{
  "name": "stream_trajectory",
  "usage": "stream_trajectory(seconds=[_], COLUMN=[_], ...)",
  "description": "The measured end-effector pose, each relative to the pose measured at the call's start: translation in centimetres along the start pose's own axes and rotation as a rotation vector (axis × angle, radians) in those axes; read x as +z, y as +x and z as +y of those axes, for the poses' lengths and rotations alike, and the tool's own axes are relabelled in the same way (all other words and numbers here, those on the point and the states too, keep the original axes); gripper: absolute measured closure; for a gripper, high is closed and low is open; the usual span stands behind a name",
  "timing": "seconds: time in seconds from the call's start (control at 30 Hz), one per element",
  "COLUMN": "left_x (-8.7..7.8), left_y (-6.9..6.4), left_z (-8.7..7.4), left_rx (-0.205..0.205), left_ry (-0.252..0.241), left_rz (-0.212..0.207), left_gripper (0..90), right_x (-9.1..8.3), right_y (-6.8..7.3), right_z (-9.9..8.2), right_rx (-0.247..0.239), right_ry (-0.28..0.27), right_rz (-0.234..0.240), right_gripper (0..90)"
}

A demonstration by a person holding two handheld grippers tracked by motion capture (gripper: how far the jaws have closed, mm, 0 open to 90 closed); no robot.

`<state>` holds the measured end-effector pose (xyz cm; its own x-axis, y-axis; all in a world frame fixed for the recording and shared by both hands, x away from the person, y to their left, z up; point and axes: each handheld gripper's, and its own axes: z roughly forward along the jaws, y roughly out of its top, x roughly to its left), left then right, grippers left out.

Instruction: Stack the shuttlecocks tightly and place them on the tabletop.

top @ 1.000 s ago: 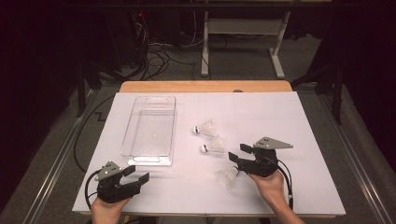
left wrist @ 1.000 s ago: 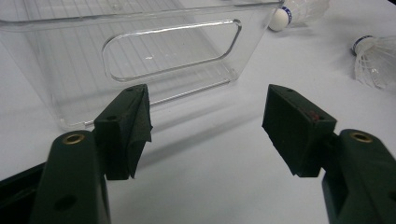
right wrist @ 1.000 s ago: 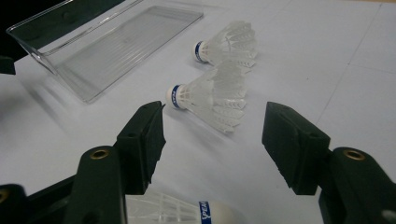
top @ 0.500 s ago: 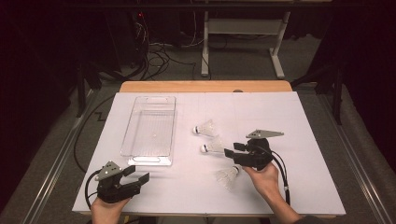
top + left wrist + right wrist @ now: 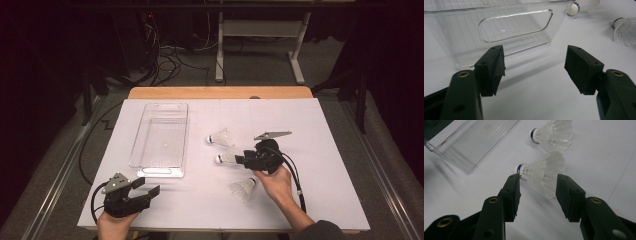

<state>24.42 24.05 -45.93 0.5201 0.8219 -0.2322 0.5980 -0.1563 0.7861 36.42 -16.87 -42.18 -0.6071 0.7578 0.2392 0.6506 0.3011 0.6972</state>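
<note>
Lying on the table point(image 5: 320, 130) are three shuttlecocks and one clear bin point(image 5: 161, 140); the right gripper point(image 5: 240, 159) is closing around the middle shuttlecock point(image 5: 226, 158), not yet pinching; the left gripper point(image 5: 148, 186) is gaping, holding nothing.

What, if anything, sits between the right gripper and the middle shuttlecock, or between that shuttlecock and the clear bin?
Nothing visible. The right gripper has its jaws, which have just been closing, on either side of the middle shuttlecock, pads not yet pressing. Bare white table lies between it and the clear bin; the far shuttlecock lies off that line.
</note>
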Motion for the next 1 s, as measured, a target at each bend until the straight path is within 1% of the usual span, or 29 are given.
stream_trajectory(seconds=[0.23, 0.33, 0.57, 0.63, 0.73, 0.87, 0.9, 1.0], left_x=[0.0, -0.1, -0.1, -0.1, -0.2, -0.1, -0.1, -0.1], left_y=[0.1, 0.1, 0.1, 0.1, 0.2, 0.2, 0.2, 0.2], left_z=[0.0, 0.0, 0.0, 0.0, 0.0, 0.0, 0.0, 0.0], left_rx=[-0.005, -0.005, -0.004, -0.002, -0.006, -0.006, -0.007, -0.009], left_ry=[0.0, -0.001, -0.002, -0.001, -0.004, -0.002, -0.002, -0.001], left_rz=[0.0, 0.0, -0.001, -0.001, -0.001, -0.001, -0.002, 0.0], left_gripper=[33.2, 33.2, 33.3, 33.3, 33.3, 33.3, 33.3, 33.3], right_x=[0.5, 0.9, 1.6, 1.9, 2.3, 2.6, 2.8, 2.9], right_y=[-0.1, -0.2, -0.3, -0.3, -0.4, -0.4, -0.4, -0.2], right_z=[0.6, 0.9, 1.1, 1.1, 1.1, 1.1, 1.2, 1.2], right_rx=[0.014, 0.027, 0.028, 0.035, 0.041, 0.045, 0.046, 0.038], right_ry=[0.023, 0.045, 0.071, 0.086, 0.096, 0.096, 0.098, 0.101], right_rz=[-0.006, -0.008, -0.006, -0.005, -0.002, 0.003, 0.003, -0.007], right_gripper=[57.0, 58.2, 60.4, 61.1, 62.8, 64.2, 65.7, 67.5])
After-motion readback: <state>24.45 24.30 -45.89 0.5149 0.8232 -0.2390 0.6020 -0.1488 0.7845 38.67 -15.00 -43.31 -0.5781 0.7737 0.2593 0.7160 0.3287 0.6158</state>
